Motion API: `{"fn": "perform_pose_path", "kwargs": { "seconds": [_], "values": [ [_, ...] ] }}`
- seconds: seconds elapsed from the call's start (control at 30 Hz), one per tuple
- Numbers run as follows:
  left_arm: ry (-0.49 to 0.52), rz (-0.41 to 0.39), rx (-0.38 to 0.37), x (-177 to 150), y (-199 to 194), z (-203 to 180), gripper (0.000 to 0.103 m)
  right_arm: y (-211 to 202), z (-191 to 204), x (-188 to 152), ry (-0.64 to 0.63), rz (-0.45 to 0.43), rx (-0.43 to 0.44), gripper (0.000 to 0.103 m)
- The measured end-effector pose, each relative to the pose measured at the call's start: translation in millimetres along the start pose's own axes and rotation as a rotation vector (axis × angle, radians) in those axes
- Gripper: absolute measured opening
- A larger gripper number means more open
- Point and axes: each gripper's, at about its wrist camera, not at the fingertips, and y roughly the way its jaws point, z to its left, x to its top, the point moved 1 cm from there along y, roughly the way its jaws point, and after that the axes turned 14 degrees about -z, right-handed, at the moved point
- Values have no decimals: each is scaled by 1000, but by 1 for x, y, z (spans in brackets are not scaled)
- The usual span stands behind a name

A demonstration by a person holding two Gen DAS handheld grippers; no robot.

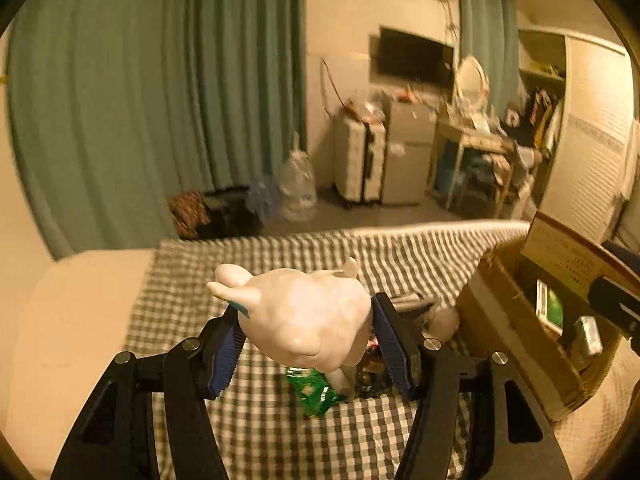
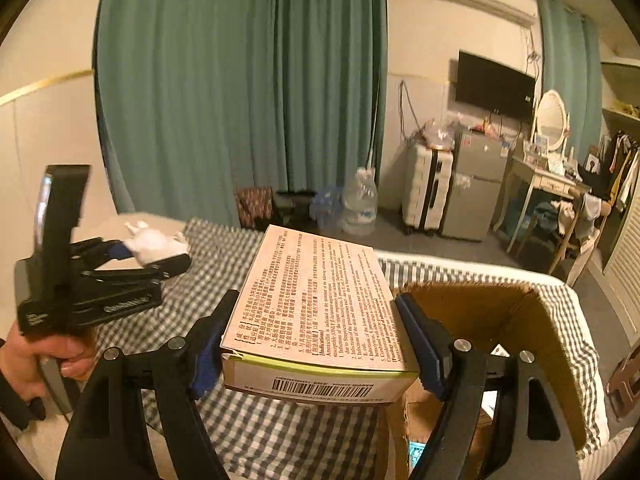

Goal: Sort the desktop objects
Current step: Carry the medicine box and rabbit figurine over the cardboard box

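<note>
Left tool (image 1: 306, 332): gripping a white animal figurine (image 1: 304, 312), lifted above the checked bed (image 1: 280, 432).
Right tool (image 2: 316, 344): clamping a printed carton (image 2: 316, 300) beside the cardboard box (image 2: 532, 320).
Done: some items are lying in the box.
Left: a green packet (image 1: 316, 396) and dark bits are waiting on the bed.

One white figurine (image 1: 308, 316) – one printed carton (image 2: 316, 300) – one cardboard box (image 2: 500, 312).

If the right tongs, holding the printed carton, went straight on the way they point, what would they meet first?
Probably the checked cloth on the bed beyond the printed carton in the right tongs; the open cardboard box lies to the right. Depth is unclear.
</note>
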Motion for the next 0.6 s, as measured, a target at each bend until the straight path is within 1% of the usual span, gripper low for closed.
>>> {"fn": "perform_pose_path", "kwargs": {
  "seconds": [0.03, 0.1, 0.23, 0.33, 0.47, 0.6],
  "values": [
    [2, -22, 27, 4, -13, 2, 63, -4, 1, 2, 1, -13, -1, 77],
    [3, -57, 56, 8, -32, 8, 63, -18, 5, 8, 4, -51, -6, 77],
    [-20, -88, 80, 14, -60, 11, 63, -46, 16, 19, 4, -106, -2, 77],
    [-36, -96, 76, 18, -75, 9, 63, -65, 21, 23, -18, -127, -9, 77],
    [-35, -118, 68, 29, -95, -3, 63, -84, 14, 27, -28, -151, -25, 77],
    [-20, -158, 65, 42, -115, -16, 63, -98, 0, 33, -6, -183, -41, 77]
  ]
}}
